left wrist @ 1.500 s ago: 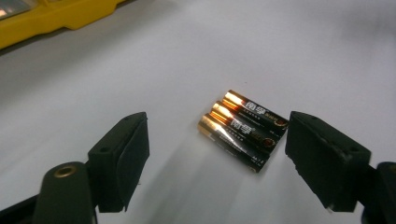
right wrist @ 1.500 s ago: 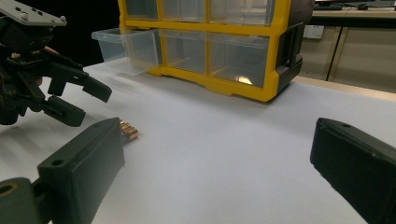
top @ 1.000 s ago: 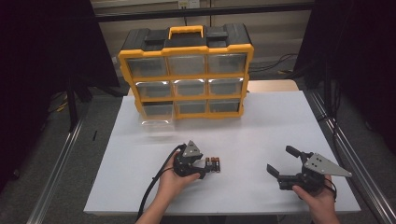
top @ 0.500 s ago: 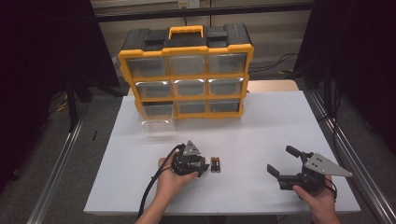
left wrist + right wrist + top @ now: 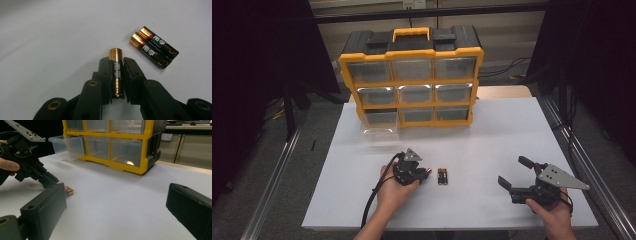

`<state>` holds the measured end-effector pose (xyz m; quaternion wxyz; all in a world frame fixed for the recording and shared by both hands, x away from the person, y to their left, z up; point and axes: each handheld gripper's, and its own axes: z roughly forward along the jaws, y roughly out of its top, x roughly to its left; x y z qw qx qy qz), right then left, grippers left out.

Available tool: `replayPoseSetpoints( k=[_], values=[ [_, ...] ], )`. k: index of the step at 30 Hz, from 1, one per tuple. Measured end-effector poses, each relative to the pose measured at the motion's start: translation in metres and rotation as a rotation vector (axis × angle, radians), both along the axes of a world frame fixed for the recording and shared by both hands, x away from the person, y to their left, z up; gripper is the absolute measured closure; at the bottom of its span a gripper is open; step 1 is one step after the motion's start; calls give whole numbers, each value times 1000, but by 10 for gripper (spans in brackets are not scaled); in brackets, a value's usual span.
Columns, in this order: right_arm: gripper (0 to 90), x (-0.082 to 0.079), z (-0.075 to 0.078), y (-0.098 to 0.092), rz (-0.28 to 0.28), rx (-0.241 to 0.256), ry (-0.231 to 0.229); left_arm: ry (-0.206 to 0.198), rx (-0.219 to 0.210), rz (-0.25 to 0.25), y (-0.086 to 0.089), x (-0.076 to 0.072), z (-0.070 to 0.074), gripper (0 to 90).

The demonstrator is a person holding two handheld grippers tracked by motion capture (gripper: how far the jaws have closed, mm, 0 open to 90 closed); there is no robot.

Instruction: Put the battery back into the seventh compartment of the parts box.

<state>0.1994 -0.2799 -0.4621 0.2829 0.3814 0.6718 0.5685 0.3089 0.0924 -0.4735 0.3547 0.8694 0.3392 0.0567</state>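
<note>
My left gripper (image 5: 116, 65) is shut on a black and gold battery (image 5: 116, 75), which lies lengthwise between its jaws just above the white table (image 5: 492, 135). Two more batteries (image 5: 153, 46) lie side by side on the table a little beyond it, to the right; in the high view these batteries (image 5: 442, 176) sit right of the left gripper (image 5: 426, 172). My right gripper (image 5: 512, 172) is held open near the table's front right with nothing between its jaws. From the right gripper view the left gripper (image 5: 51, 180) points down at the batteries (image 5: 68, 191).
A yellow and black organizer (image 5: 412, 75) with clear drawers stands at the back of the table. Its bottom left drawer (image 5: 380, 121) is pulled out. Dark curtains flank both sides, and metal rails run along the table's edges.
My left gripper has pulled back to the left and slightly toward me with one battery in it, leaving two batteries on the table. The right gripper has stayed put.
</note>
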Motion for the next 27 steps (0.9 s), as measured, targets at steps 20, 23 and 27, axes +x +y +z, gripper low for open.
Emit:
replayPoseSetpoints(
  k=[20, 23, 27],
  values=[
    [25, 0, 0, -1, -1, 1, -6, 64, -48, 22, 18, 18, 34, 773],
    [25, 0, 0, -1, 0, 3, -5, 57, -59, 40, 18, 21, 39, 773],
    [24, 0, 0, -1, -1, 1, -6, 63, -68, 48, 19, 26, 45, 773]
  ],
)
